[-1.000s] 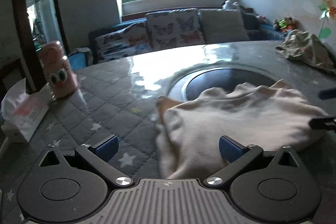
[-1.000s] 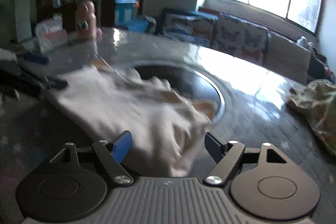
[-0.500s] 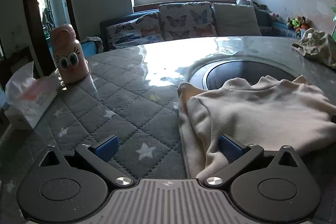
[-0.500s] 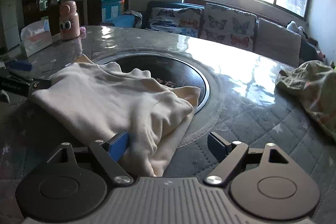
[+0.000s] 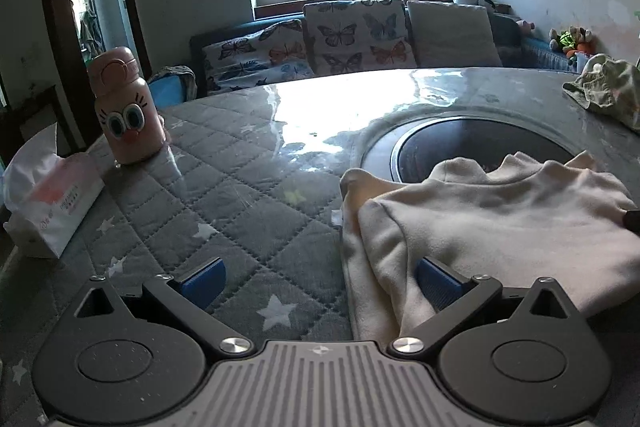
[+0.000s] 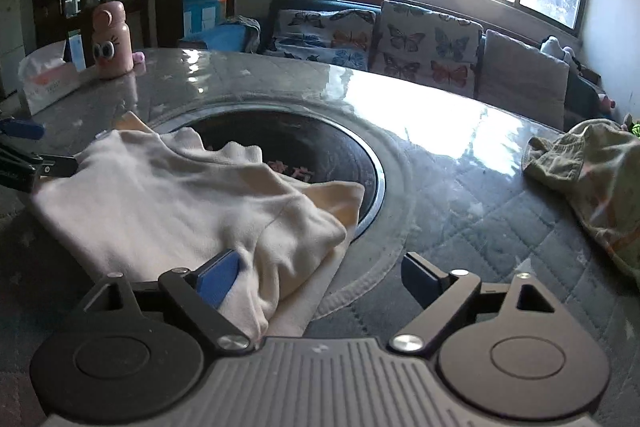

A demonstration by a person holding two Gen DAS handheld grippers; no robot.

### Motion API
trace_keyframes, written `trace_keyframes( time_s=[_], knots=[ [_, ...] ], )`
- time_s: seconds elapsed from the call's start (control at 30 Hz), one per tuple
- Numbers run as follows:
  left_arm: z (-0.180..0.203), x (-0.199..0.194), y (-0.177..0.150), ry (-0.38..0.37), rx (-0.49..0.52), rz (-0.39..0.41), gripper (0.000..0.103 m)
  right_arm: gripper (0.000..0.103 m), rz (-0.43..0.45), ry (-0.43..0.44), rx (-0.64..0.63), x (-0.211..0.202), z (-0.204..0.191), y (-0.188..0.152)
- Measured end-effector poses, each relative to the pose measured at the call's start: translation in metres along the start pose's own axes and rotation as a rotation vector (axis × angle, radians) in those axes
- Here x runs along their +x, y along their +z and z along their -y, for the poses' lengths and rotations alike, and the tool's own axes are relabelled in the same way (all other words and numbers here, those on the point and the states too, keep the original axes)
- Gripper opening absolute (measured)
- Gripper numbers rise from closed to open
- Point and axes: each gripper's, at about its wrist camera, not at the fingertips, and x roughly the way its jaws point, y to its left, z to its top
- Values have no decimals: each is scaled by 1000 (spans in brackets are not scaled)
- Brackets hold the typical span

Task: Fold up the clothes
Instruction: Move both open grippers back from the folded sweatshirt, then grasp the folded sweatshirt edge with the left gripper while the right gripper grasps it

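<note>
Where gripper bodies overlap it, cream garment [image 5: 500, 227] near edge hidden

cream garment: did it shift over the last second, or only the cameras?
Cannot tell. In the right wrist view the cream garment overlaps the dark round inset about as before; framing changes look like camera motion. The right gripper has just been opening.

- Cream garment [image 5: 500, 223]: near hem was hidden behind the left gripper's body at 6 o'clock.
- Tissue pack [image 5: 48, 203]: cut by the frame edge at 9 o'clock.
- Olive garment [image 6: 592, 179]: cropped at 3 o'clock.
- Burner lettering [image 6: 294, 171]: too small to read.
</note>
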Motion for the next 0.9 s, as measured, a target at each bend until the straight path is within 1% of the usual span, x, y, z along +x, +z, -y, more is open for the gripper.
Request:
trace_keyframes(
  time_s=[0.07, 0.13, 0.17, 0.2, 0.27, 0.33, 0.43, 0.47, 0.53, 0.6, 0.63, 0.67, 0.7, 0.73, 0.77, 0.9],
  knots=[
    [0, 0, 5, -2, -2, 8, 103, 88, 25, -11, -10, -4, 1, 7],
    [1, 2, 9, -3, -2, 14, 103, 87, 33, -22, -17, -1, 2, 12],
    [1, 4, 11, -4, -2, 14, 103, 82, 29, -33, -19, 3, 3, 14],
    [2, 6, 12, -5, -1, 10, 103, 74, 22, -43, -20, 9, 4, 15],
    [4, 12, 13, -5, 5, 0, 103, 67, -10, -54, -20, 21, 7, 14],
    [5, 18, 11, -5, 12, -13, 103, 67, -34, -64, -16, 30, 9, 11],
    [3, 18, 12, -22, 3, -18, 103, 67, -26, -36, 20, 26, 15, 14],
    [3, 17, 13, -31, -2, -18, 101, 66, -24, -22, 34, 25, 17, 15],
    [2, 16, 15, -53, -15, -21, 93, 66, -25, 31, 66, 21, 20, 18],
    [1, 17, 16, -90, -37, -38, 82, 61, -37, 75, 104, 23, 24, 19],
    [0, 19, 17, -105, -48, -47, 79, 60, -46, 95, 130, 25, 26, 19],
    [0, 20, 17, -118, -57, -55, 75, 54, -57, 115, 163, 27, 29, 18],
    [-1, 21, 17, -132, -67, -63, 70, 52, -65, 131, 191, 30, 31, 17],
    [-1, 22, 17, -142, -73, -68, 68, 51, -69, 138, 209, 31, 32, 16],
    [-1, 22, 17, -151, -78, -72, 63, 50, -73, 145, 227, 33, 34, 16],
    [3, 21, 17, -180, -70, -77, 50, 42, -80, 168, 254, 36, 36, 13]
  ],
)
